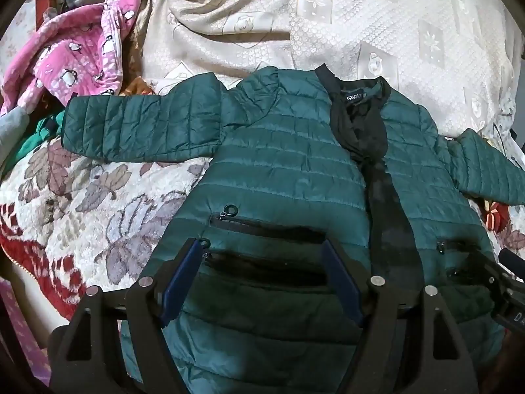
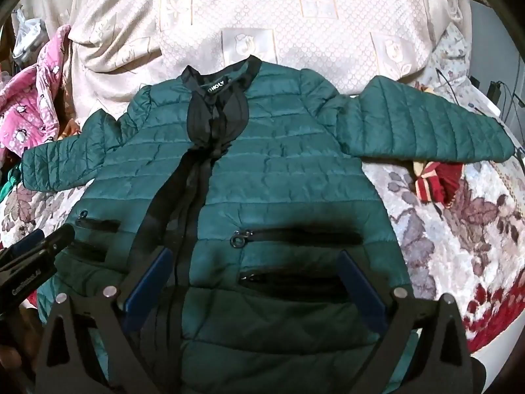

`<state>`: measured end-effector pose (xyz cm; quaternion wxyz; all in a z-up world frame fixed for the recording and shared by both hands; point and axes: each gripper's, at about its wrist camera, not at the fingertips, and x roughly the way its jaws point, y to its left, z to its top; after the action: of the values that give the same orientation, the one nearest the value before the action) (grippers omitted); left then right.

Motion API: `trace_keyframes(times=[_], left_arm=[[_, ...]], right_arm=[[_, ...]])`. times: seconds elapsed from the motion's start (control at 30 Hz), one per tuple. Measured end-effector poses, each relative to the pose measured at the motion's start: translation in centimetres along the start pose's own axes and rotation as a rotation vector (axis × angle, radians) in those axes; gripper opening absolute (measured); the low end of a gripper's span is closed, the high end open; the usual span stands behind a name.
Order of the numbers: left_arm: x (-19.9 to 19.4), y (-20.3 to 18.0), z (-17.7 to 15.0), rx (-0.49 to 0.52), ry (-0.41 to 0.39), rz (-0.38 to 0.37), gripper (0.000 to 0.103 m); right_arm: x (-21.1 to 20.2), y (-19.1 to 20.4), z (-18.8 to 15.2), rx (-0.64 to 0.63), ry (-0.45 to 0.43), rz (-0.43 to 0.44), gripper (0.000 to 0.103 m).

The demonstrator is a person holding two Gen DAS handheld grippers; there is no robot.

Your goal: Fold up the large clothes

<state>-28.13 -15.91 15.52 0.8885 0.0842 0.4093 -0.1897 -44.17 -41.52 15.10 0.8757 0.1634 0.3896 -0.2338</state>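
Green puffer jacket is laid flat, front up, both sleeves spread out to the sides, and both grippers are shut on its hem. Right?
Not quite. The green puffer jacket is flat, front up, sleeves out, but neither gripper is shut: the left gripper and right gripper hang open above its lower front, gripping nothing. Each wrist view shows its own fingers spread wide.

Two wrist fisheyes, both looking steeply down and forward along their own fingers.

Left view sits near the jacket (image 1: 295, 170), over its hem; the right gripper (image 1: 507, 282) intrudes at 3 o'clock. Right view mirrors this over the jacket (image 2: 279, 164), the left gripper (image 2: 36, 256) at 9 o'clock. Shared: the whole jacket and, apparently, the cream bedspread (image 2: 295, 10) at 12 o'clock.
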Motion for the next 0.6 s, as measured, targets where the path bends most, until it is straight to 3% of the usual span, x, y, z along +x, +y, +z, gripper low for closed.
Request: trace_keyframes(times=[0.27, 0.6], left_arm=[[1.0, 0.9, -0.5, 0.019, -0.008, -0.003, 0.046], [1.0, 0.1, -0.3, 0.030, -0.031, -0.023, 0.046]], right_arm=[[0.6, -0.7, -0.8, 0.002, -0.001, 0.002, 0.102], [0.9, -0.5, 1.0, 0.012, 0.001, -0.017, 0.102]])
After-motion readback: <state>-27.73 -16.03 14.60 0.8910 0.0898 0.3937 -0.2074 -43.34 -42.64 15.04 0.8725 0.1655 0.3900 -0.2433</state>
